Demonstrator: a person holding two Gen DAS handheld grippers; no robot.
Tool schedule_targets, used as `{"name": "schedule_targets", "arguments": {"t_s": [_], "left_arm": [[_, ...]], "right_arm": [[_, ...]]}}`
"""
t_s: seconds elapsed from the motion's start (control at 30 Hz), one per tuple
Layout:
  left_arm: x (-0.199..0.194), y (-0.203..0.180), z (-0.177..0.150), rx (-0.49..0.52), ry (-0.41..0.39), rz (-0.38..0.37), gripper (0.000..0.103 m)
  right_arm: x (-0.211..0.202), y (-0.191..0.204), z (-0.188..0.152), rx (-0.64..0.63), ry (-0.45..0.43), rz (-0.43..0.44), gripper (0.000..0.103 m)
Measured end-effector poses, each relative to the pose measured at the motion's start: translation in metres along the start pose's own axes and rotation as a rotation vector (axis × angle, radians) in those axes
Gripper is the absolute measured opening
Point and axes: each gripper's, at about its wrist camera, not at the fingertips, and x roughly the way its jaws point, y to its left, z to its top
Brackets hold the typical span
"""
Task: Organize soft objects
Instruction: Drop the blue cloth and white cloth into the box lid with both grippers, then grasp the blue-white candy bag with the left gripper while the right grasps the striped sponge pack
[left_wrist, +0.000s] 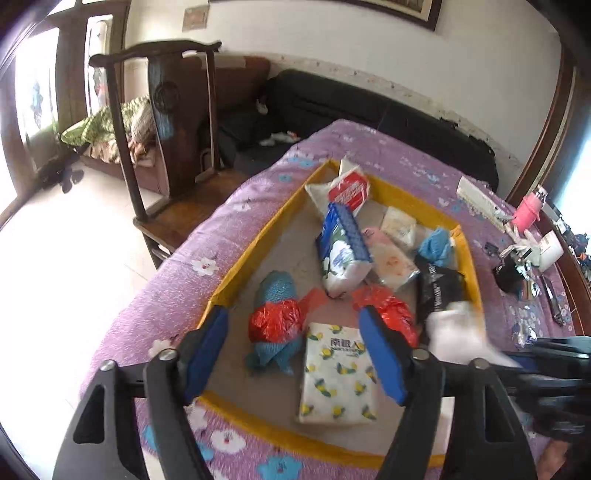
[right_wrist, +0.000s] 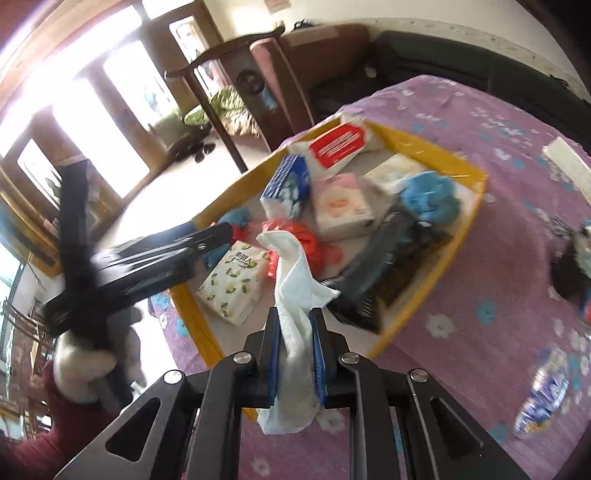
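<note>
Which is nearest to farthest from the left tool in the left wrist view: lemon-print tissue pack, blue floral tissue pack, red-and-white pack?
1. lemon-print tissue pack, between the left tool fingers, near tray edge.
2. blue floral tissue pack, mid-tray.
3. red-and-white pack, far corner of the tray.

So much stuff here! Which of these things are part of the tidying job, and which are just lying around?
Part of the job:
- white cloth, clamped in the right gripper
- yellow-edged tray
- lemon-print tissue pack
- blue tissue pack
- red plastic bag
- left gripper, open over the tray

Just lying about:
- pink bottle
- wooden chair
</note>
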Motion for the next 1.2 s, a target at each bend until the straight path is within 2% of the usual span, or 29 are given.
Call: {"name": "schedule_targets", "arguments": {"t_s": [0.07, 0.23, 0.33, 0.4, 0.57, 0.8, 1.2], "left_arm": [[-0.010, -0.001, -0.003, 0.006, -0.024, 0.013, 0.077], [-0.022, -0.005, -0.007, 0.031, -0.061, 0.101, 0.083], [-0.021, -0.004, -0.007, 0.038, -0.059, 0.136, 0.085], [-0.021, -0.002, -0.007, 0.036, -0.054, 0.151, 0.085], [-0.023, -0.010, -0.009, 0.055, -0.056, 0.175, 0.085], [-0.036, -0.037, -0.013, 0.119, -0.070, 0.188, 0.085], [-0.046, -0.107, -0.020, 0.266, -0.073, 0.168, 0.085]], "right_arm": [[0.017, 0.003, 0.003, 0.000, 0.032, 0.001, 0.017], [0.043, 0.001, 0.005, 0.026, 0.070, -0.012, 0.018], [0.038, -0.003, 0.006, 0.051, 0.064, 0.010, 0.029], [0.030, -0.004, 0.006, 0.051, 0.040, 0.004, 0.043], [-0.003, -0.008, -0.002, 0.045, -0.033, -0.040, 0.055], [-0.039, -0.036, -0.019, 0.115, -0.095, -0.057, 0.057], [-0.098, -0.126, -0.072, 0.307, -0.180, -0.112, 0.062]]}}
